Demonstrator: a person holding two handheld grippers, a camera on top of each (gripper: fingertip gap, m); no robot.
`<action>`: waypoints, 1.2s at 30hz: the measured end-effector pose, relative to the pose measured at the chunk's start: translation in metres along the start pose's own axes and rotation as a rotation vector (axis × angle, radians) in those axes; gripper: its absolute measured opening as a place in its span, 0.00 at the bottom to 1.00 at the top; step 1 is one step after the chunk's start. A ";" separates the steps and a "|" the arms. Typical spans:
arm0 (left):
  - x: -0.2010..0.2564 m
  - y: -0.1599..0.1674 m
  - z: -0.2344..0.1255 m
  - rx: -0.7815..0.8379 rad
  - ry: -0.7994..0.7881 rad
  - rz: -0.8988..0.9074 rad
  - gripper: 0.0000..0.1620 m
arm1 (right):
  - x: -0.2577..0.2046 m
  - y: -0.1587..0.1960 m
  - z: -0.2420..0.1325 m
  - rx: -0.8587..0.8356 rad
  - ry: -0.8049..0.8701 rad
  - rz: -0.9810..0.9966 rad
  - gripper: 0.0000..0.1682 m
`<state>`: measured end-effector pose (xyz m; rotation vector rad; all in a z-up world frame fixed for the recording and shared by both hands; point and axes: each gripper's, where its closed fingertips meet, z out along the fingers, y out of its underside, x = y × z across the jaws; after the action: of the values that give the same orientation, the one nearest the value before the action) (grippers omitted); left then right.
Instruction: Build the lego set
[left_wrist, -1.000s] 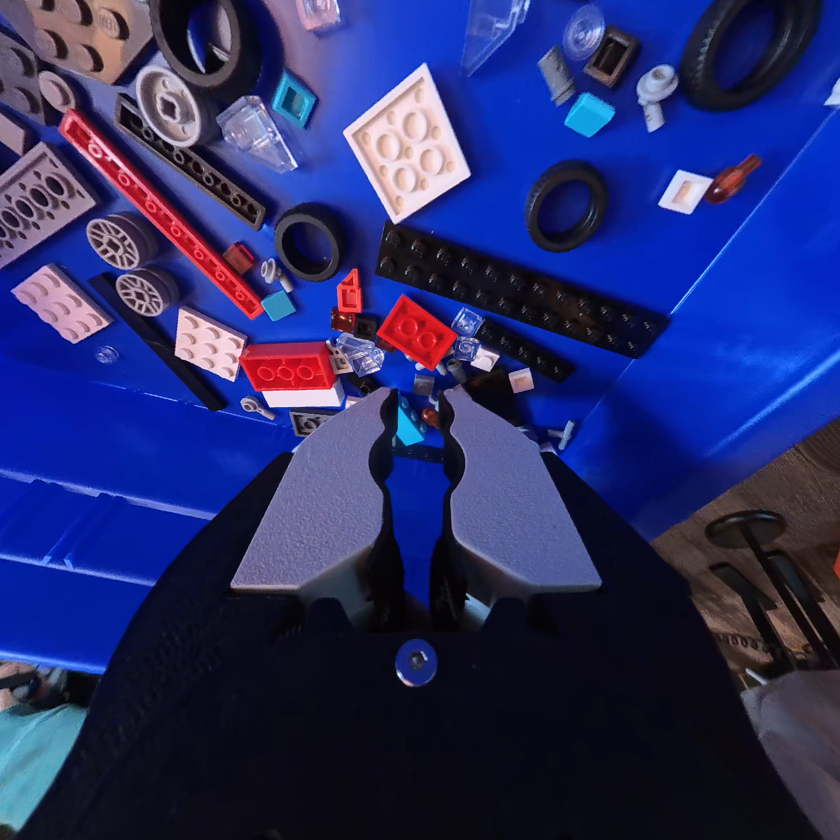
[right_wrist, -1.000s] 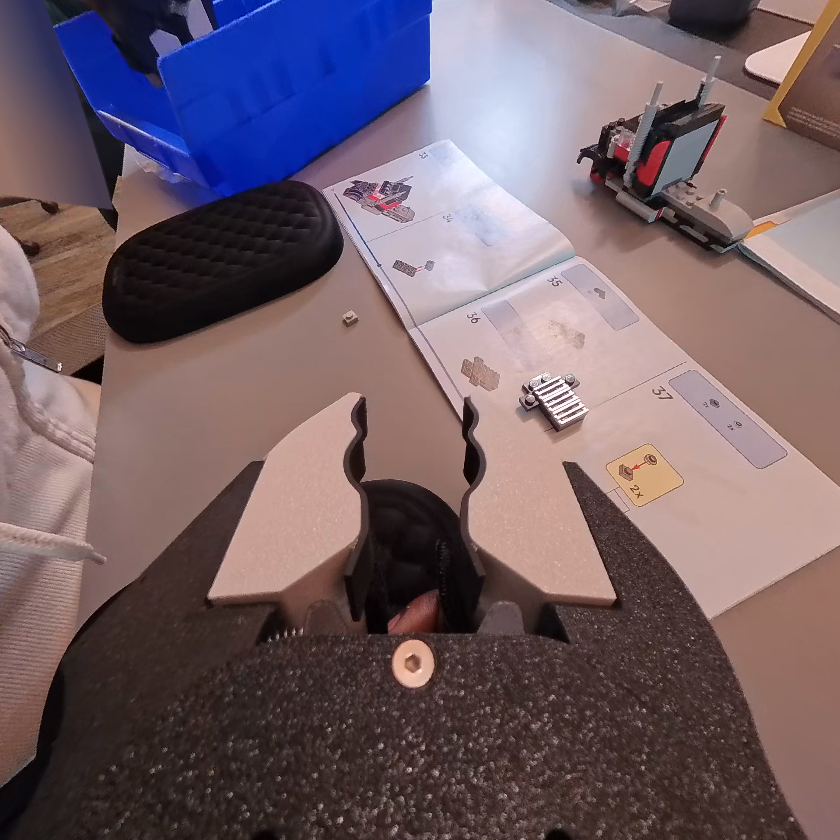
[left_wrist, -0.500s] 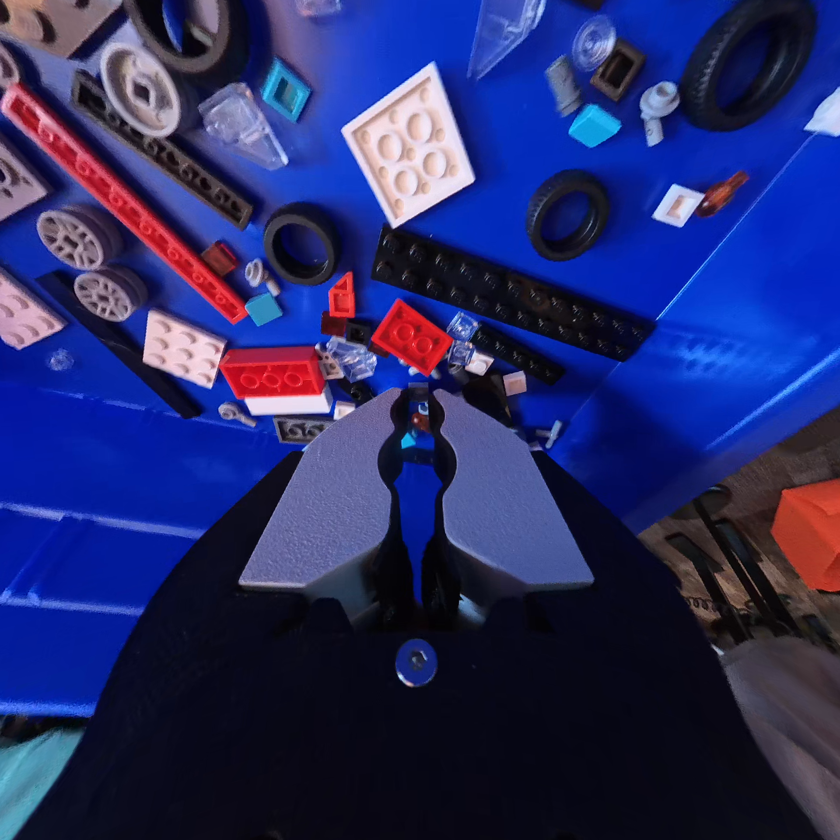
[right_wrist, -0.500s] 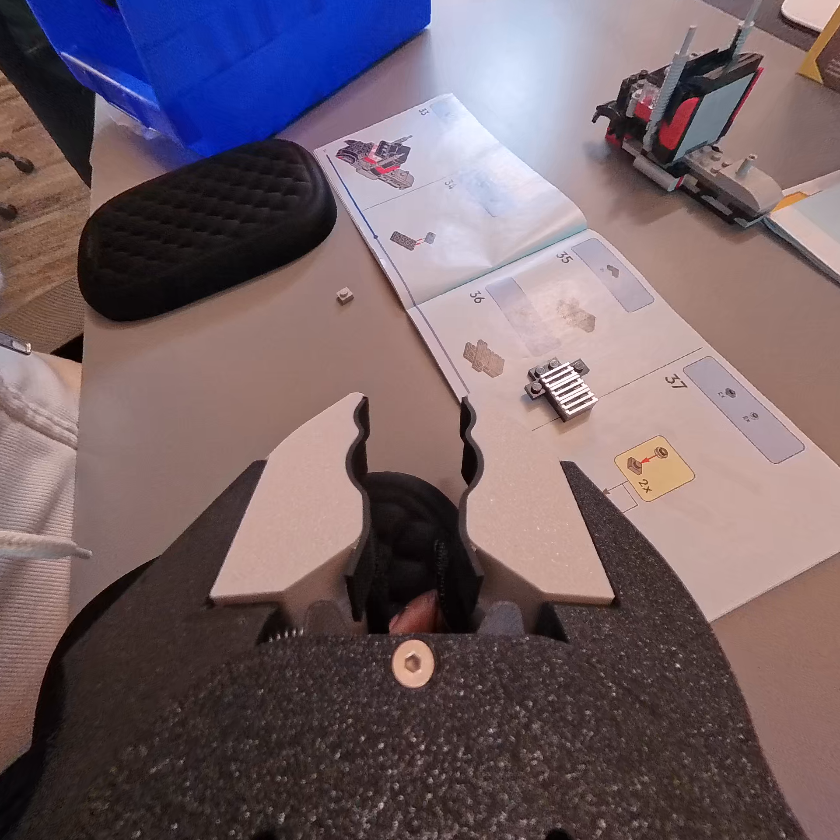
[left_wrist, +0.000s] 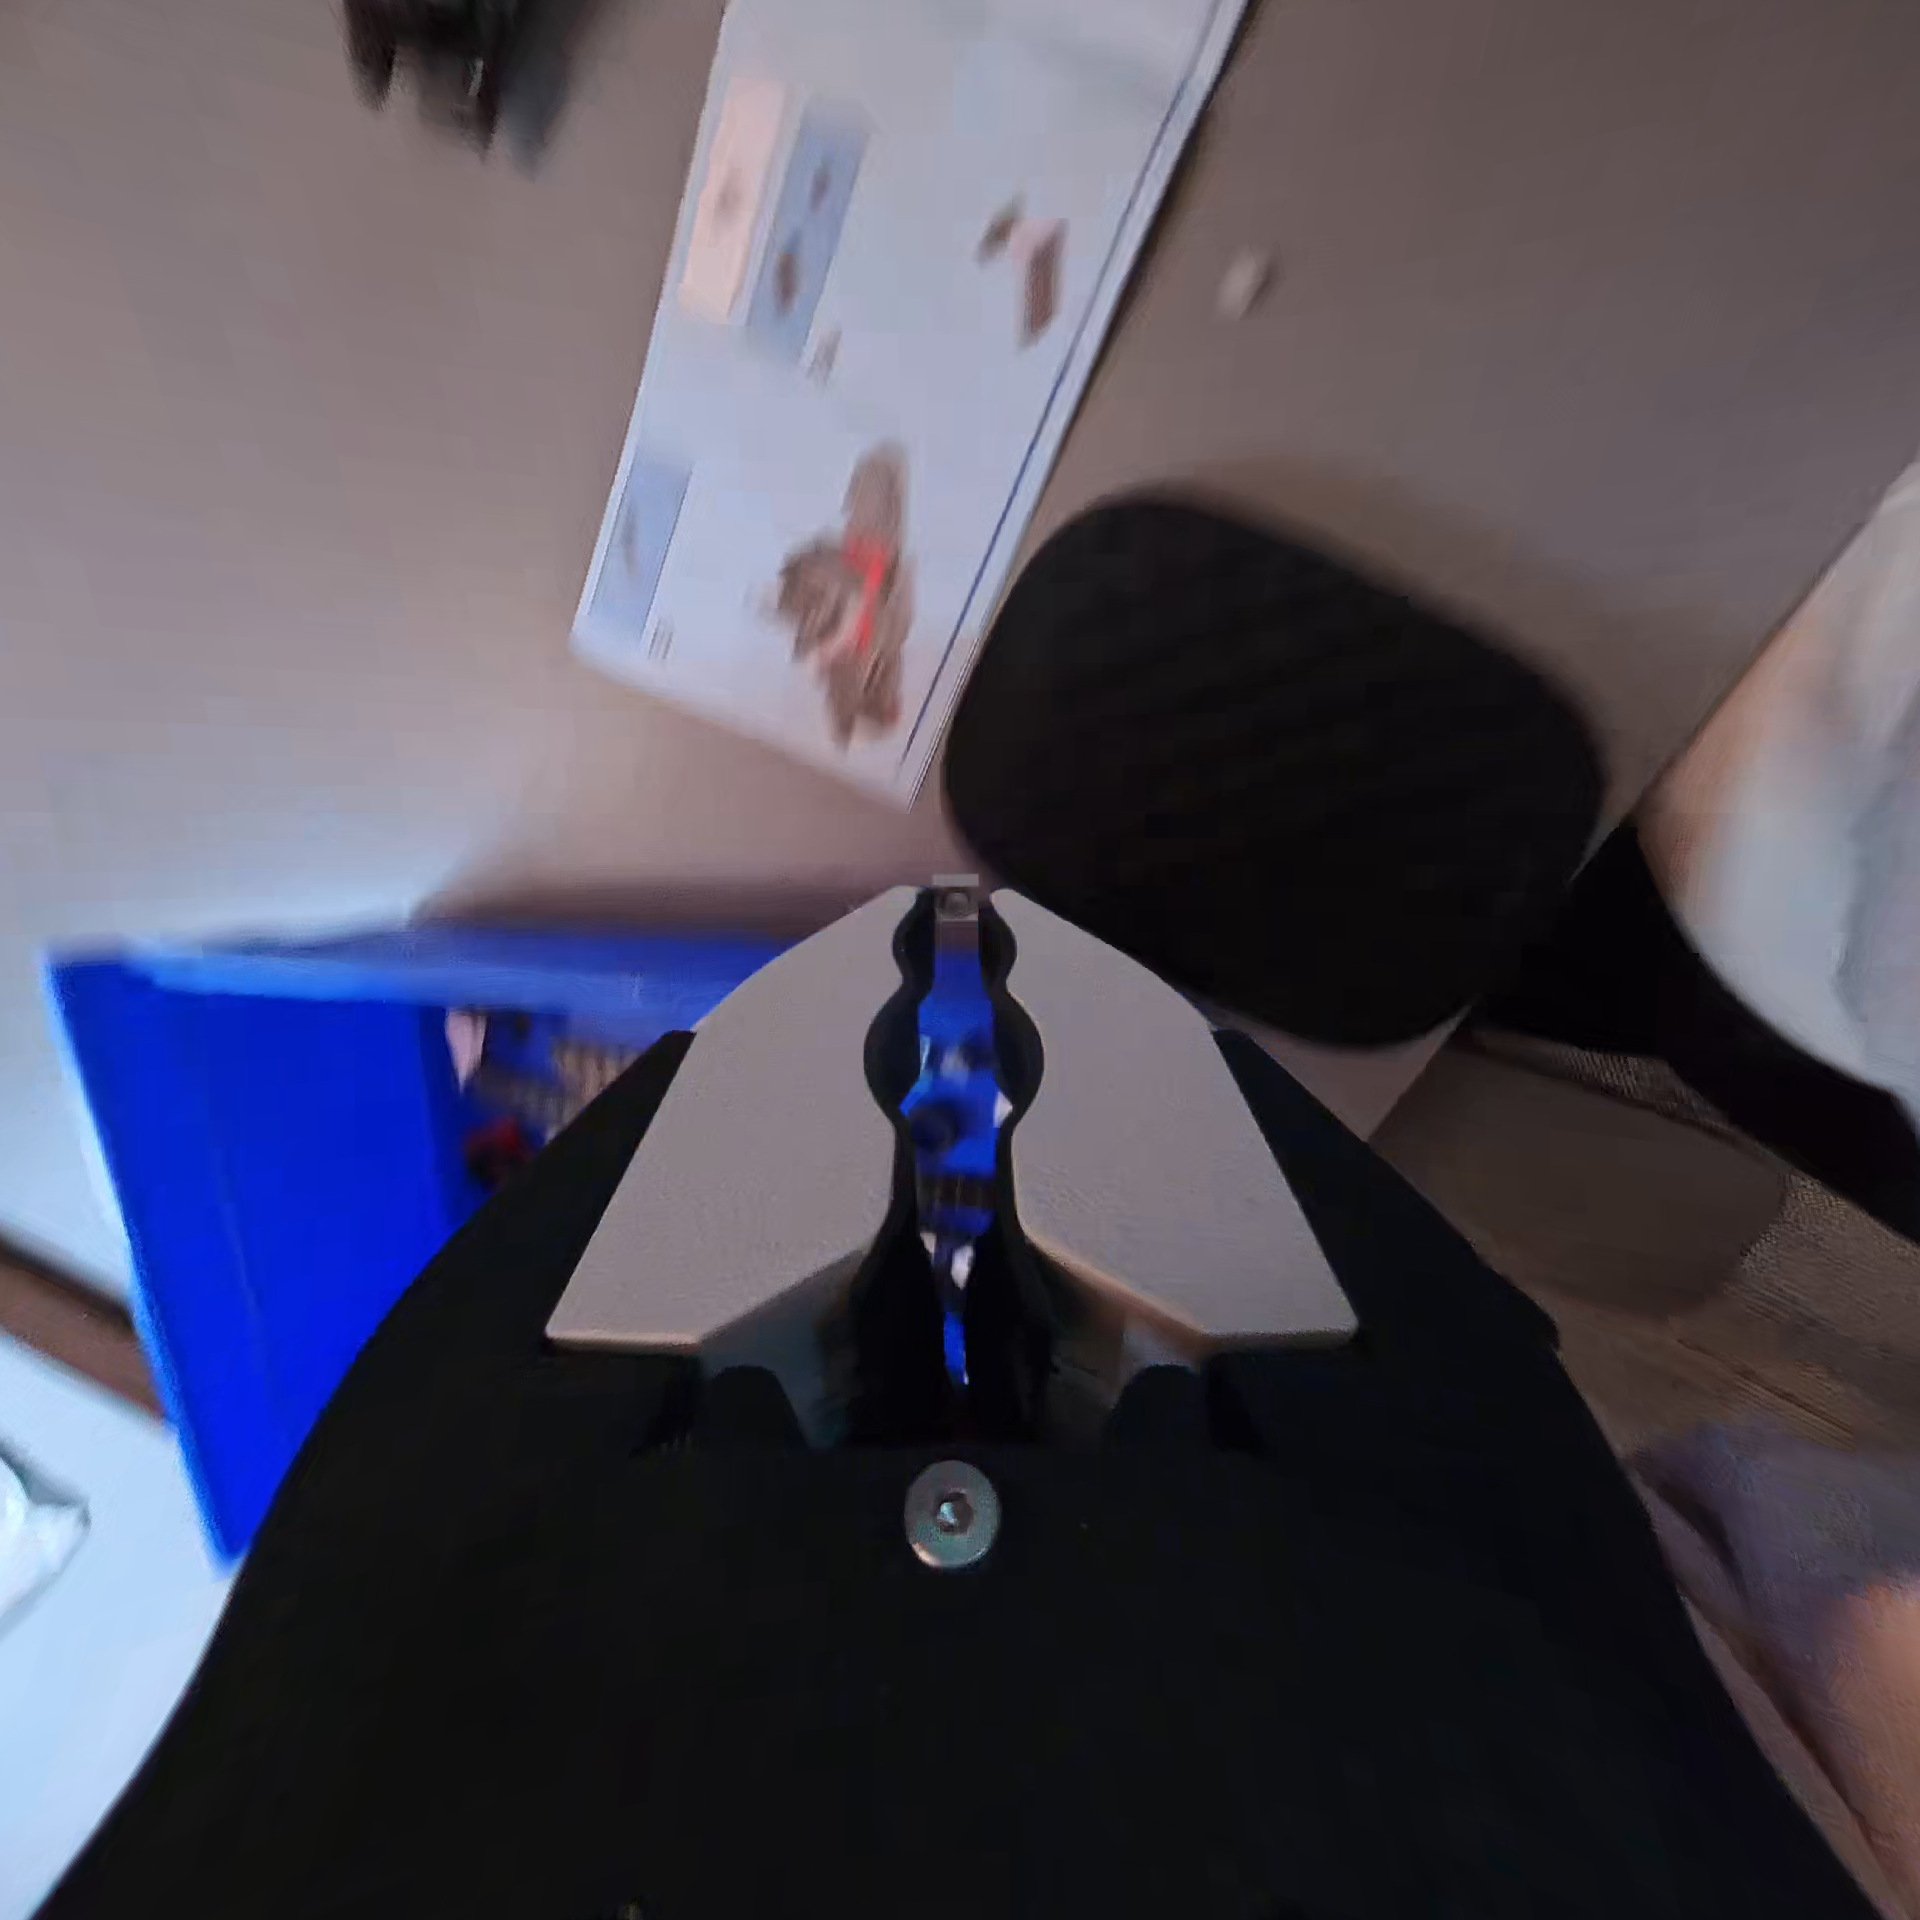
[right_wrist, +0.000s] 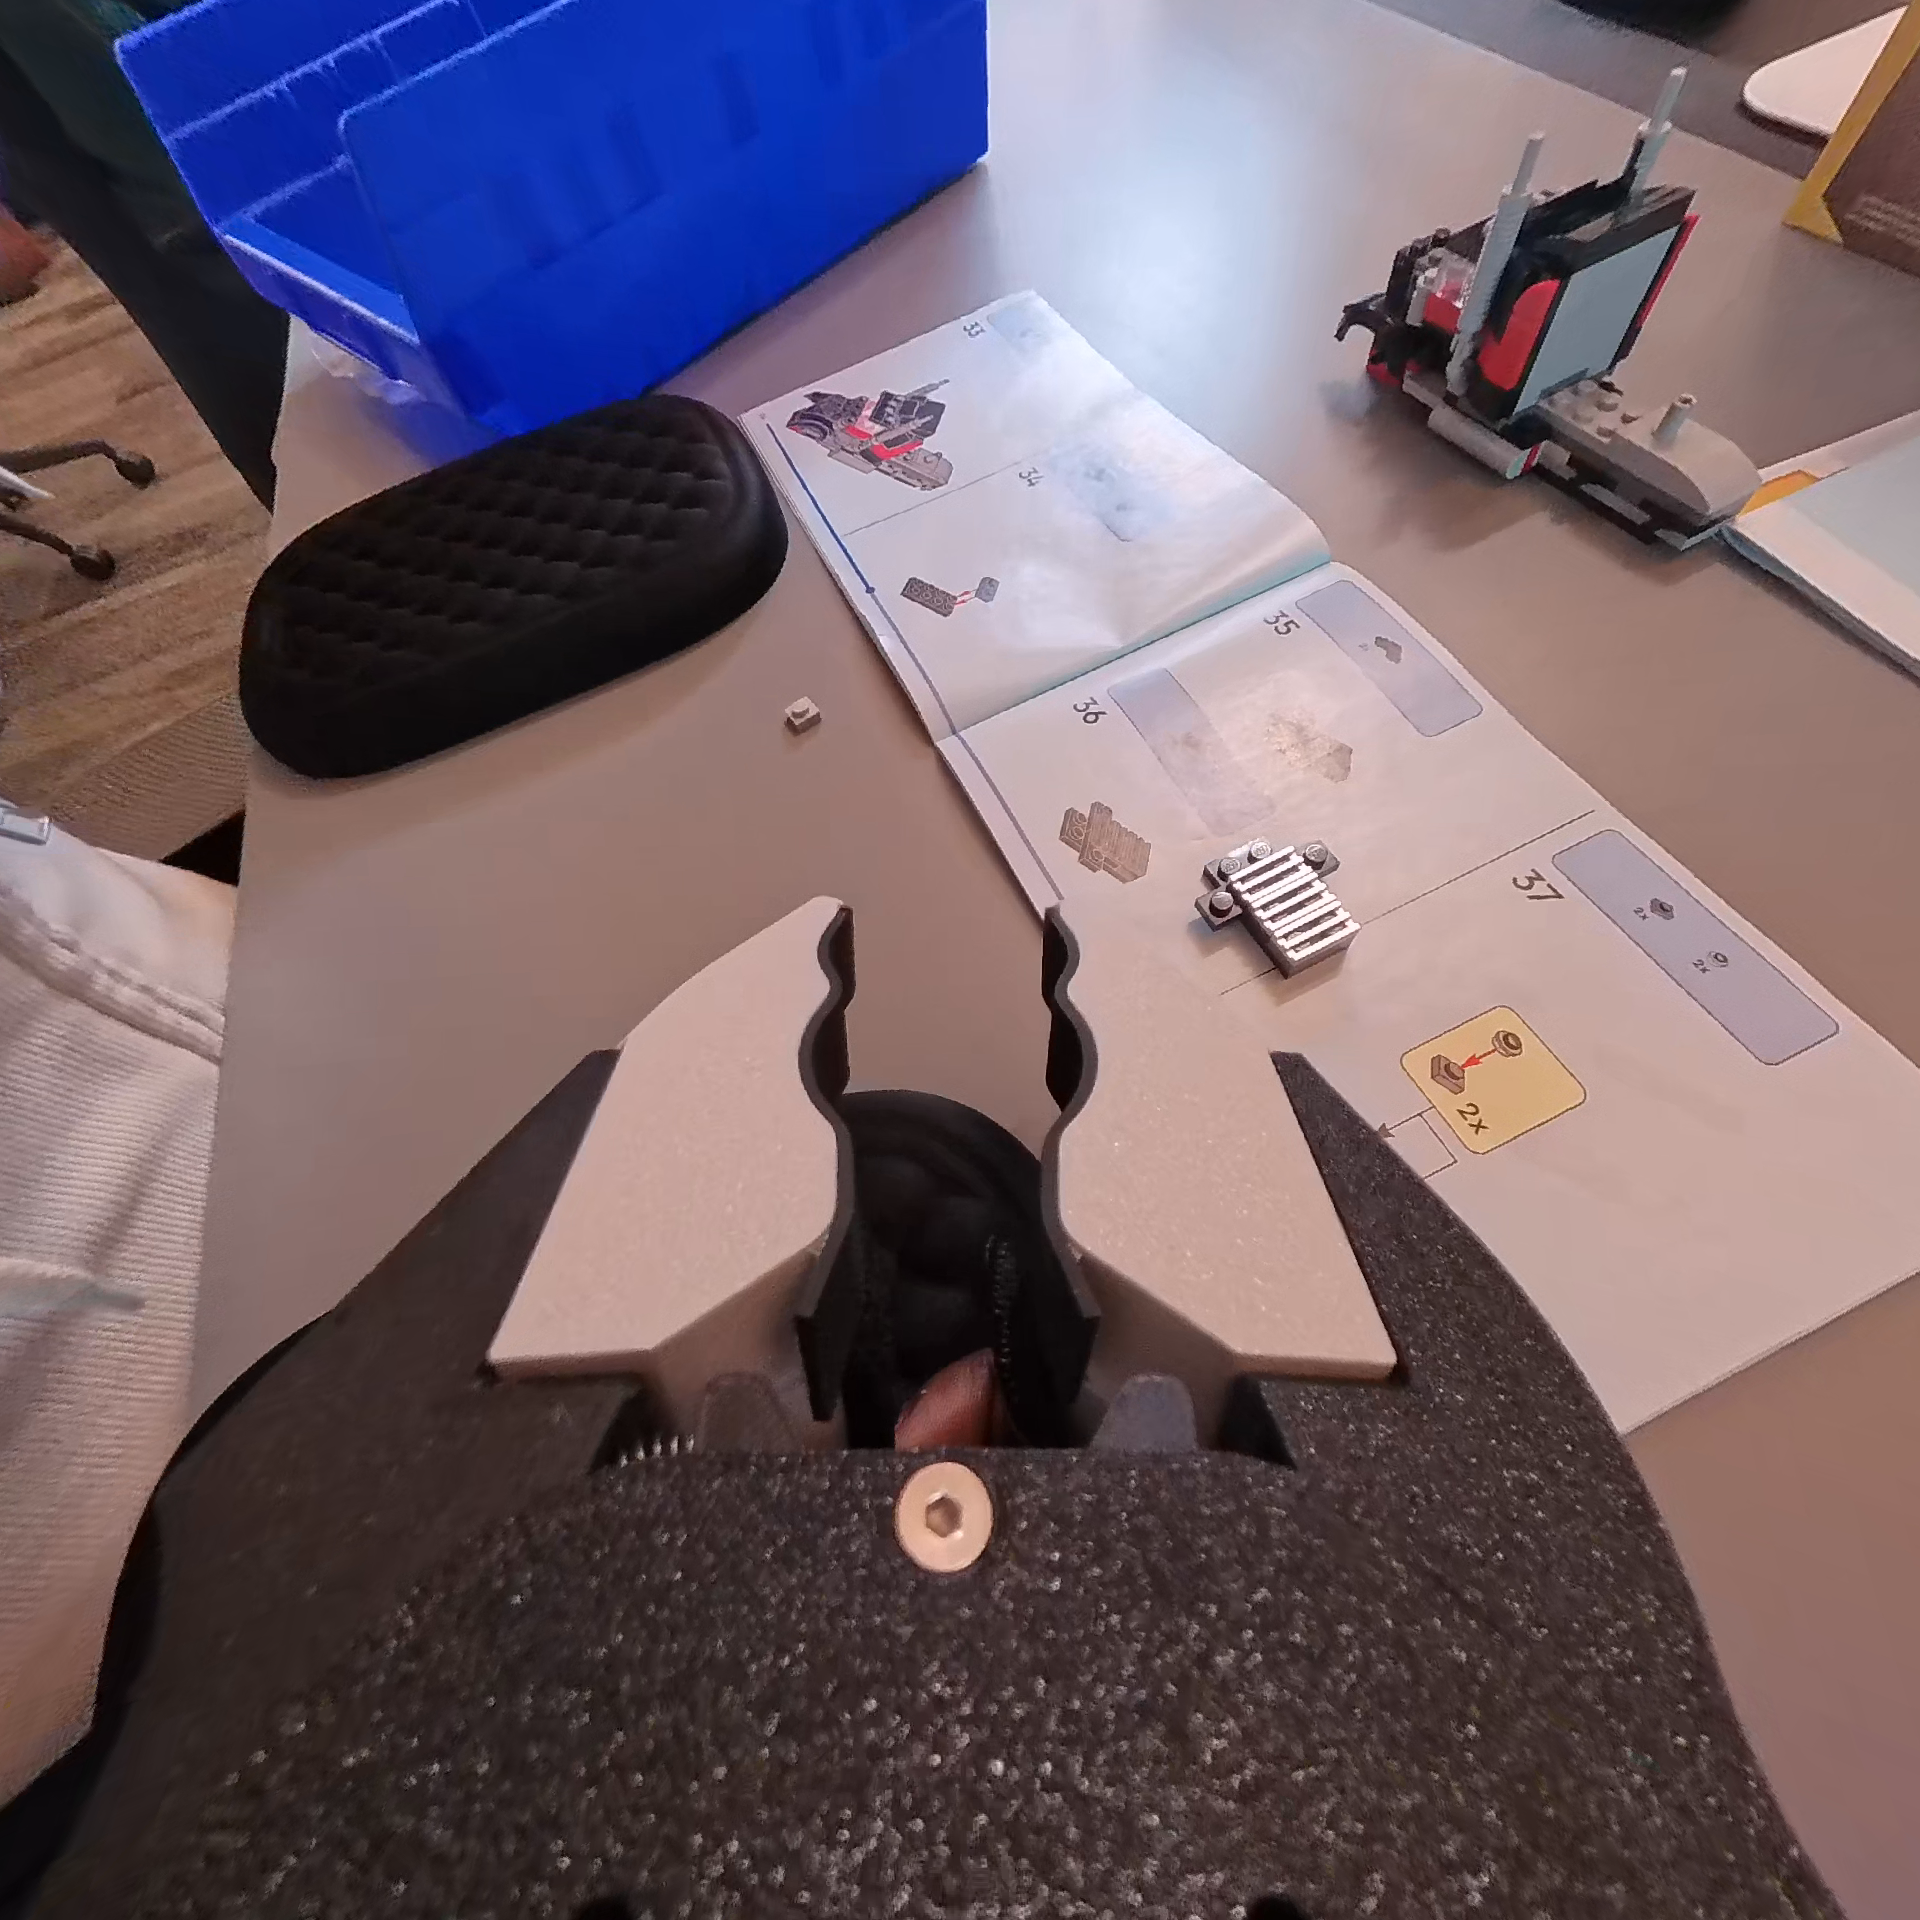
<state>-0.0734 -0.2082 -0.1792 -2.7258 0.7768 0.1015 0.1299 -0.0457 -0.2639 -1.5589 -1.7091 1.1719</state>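
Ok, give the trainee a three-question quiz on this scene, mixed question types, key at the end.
1. True or false: the right claw is shut on a brick.
2. What does the left claw pinch at its tips? A) a black tyre B) a small grey piece C) a red plate
3. Fill in: the silver grille assembly rests on the open ____.

Key: 1 false, it is open and empty. 2 B. 3 instruction booklet.
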 end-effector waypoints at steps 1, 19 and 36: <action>0.011 -0.020 0.008 0.033 0.027 0.041 0.05 | 0.000 -0.001 -0.001 0.006 0.001 -0.003 0.21; 0.069 -0.086 0.150 -0.129 0.303 0.117 0.06 | 0.000 -0.003 -0.002 0.025 0.028 -0.028 0.20; 0.050 -0.092 0.083 0.285 0.246 -0.008 0.21 | 0.000 -0.001 -0.001 0.019 0.033 -0.036 0.19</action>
<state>0.0189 -0.1336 -0.2410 -2.4954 0.7777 -0.3270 0.1301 -0.0453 -0.2621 -1.5215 -1.6935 1.1356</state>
